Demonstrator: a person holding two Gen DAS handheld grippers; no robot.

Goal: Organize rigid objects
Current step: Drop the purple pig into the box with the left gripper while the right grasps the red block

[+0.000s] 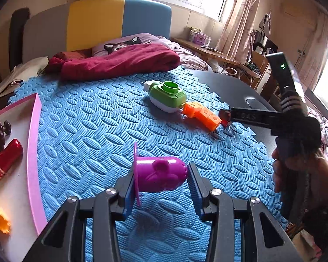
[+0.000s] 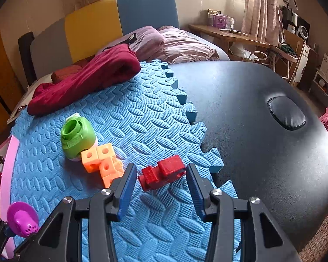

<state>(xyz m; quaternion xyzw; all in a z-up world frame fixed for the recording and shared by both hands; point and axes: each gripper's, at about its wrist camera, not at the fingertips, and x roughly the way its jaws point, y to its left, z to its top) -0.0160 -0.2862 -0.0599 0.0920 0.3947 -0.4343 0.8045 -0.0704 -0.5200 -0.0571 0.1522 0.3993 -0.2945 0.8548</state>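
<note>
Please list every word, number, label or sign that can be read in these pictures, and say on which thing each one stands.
Raised characters on a finger of the right gripper: about four, too blurred to read with certainty.
Print on the purple boxes on the desk: too small to read.
No other text can be seen, and nothing can be quoted safely.

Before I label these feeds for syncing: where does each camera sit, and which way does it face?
Left wrist: on left gripper, facing down at its purple cup; own fingers and right hand show.
Right wrist: on right gripper, facing down at its red block; own fingers show.
Shared: mat, green toy, orange cubes.
</note>
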